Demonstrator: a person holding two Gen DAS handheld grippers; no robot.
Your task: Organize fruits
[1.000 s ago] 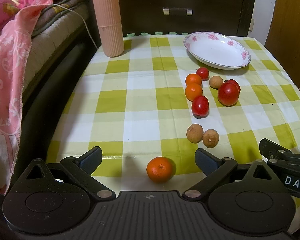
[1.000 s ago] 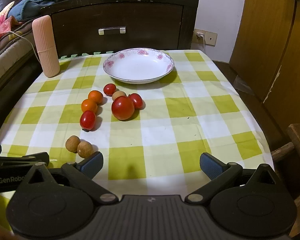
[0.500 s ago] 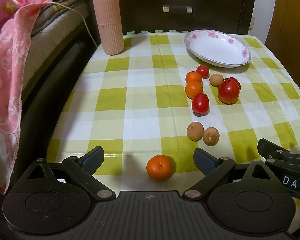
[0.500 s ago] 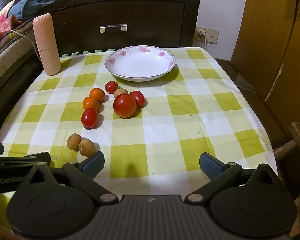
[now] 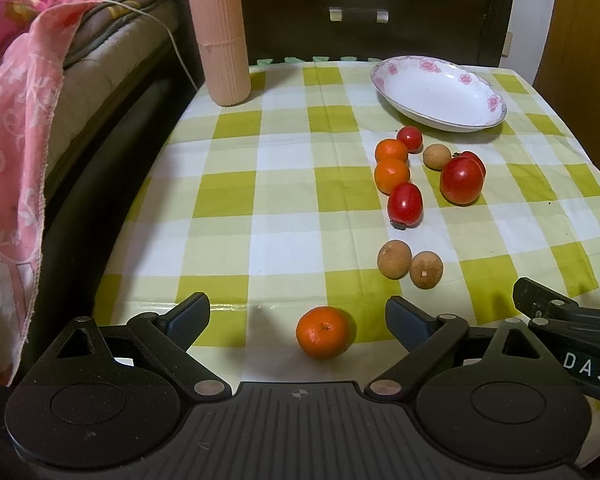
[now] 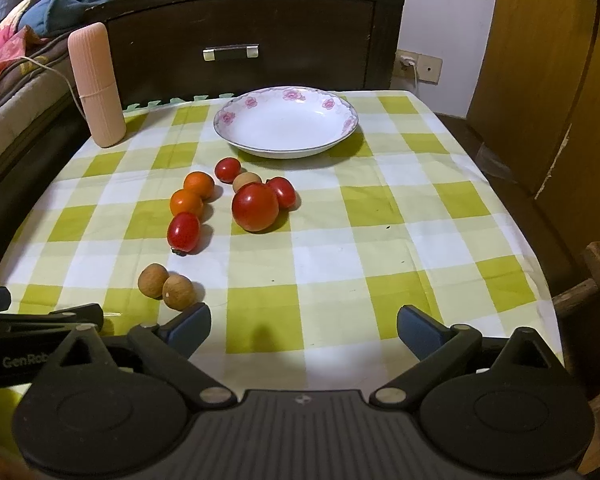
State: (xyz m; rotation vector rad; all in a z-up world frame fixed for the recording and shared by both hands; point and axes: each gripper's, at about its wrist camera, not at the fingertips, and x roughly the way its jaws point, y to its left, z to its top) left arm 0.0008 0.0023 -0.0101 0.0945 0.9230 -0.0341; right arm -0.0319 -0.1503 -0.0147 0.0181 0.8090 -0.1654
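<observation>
The tablecloth (image 6: 380, 264) looks like smooth, faintly shiny plastic sheet, catching a glare at its near edge. The bowl (image 6: 348, 128) is glossy glazed china. The tomatoes (image 6: 255, 207) have slick, shiny skins; the mandarin (image 5: 323, 332) is dimpled and duller; the small brown fruits (image 5: 394, 259) look matt and rough. The pink case (image 5: 222, 36) is ribbed matt plastic. The cabinet (image 6: 300, 36) is dark wood with a metal handle (image 6: 230, 53).
</observation>
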